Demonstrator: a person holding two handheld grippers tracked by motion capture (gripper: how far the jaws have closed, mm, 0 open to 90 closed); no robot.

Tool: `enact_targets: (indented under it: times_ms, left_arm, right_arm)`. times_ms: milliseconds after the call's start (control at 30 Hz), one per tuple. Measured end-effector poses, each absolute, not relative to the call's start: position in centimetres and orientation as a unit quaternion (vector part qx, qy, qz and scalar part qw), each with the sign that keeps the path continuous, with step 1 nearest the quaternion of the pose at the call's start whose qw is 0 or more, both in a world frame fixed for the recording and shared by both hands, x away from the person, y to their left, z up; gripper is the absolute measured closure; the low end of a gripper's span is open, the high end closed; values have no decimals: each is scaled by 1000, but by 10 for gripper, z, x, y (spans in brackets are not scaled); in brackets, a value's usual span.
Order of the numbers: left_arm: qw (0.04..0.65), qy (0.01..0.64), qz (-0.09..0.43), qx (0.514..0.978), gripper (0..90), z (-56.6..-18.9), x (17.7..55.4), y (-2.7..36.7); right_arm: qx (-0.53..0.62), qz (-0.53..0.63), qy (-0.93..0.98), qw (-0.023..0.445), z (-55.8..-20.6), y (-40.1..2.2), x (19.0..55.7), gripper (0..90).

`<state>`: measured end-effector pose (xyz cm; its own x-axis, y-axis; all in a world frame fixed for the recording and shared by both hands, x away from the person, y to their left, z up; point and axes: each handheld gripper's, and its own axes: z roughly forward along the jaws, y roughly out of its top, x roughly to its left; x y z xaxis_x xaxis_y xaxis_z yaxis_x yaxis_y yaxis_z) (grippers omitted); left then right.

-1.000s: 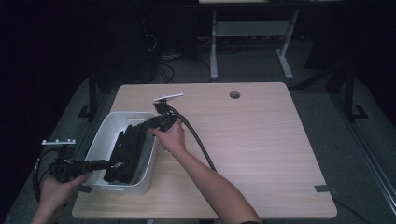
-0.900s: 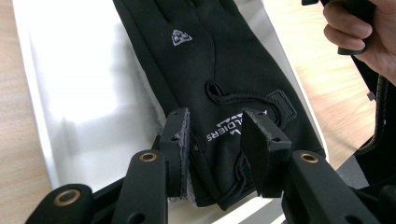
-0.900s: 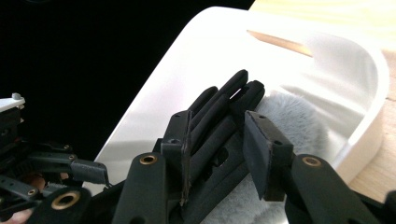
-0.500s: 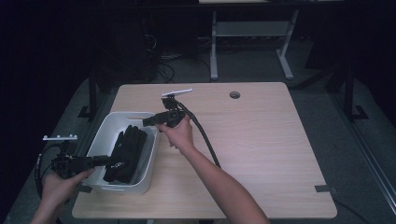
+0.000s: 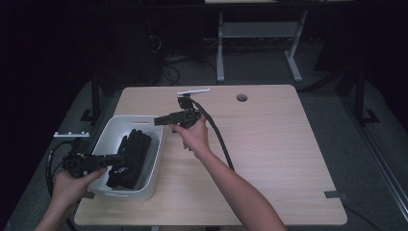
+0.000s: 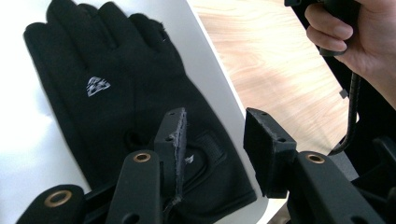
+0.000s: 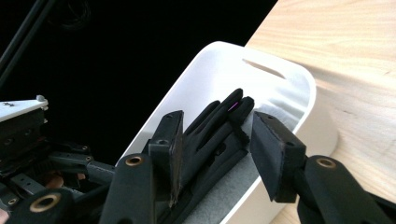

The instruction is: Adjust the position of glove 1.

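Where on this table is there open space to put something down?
The wooden table is bare right of the right gripper's cable, out to its far and near edges. The left is crowded: the white bin holding black gloves, with both grippers beside it.

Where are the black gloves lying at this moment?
In the high view, the black gloves lie inside the white bin at the table's left side, between the left gripper and the right gripper.

I see the black gloves (image 5: 129, 156) lying flat in the white bin (image 5: 155, 159) at the near left of the table, stacked lengthwise, fingers pointing to the far side. The top glove (image 6: 116, 98) carries a small white logo on its back.
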<state>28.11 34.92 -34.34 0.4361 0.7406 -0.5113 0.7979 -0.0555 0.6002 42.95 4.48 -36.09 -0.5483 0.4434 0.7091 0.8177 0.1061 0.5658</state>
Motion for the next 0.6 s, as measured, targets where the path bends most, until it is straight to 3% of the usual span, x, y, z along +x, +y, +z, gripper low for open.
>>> enact_targets:
  times_ms: [600]
  left_arm:
    - [445,511,-31,735,425,-336,291,317]
  right_arm:
    - [-456,-523,-701,165,-354,-3,431,481]
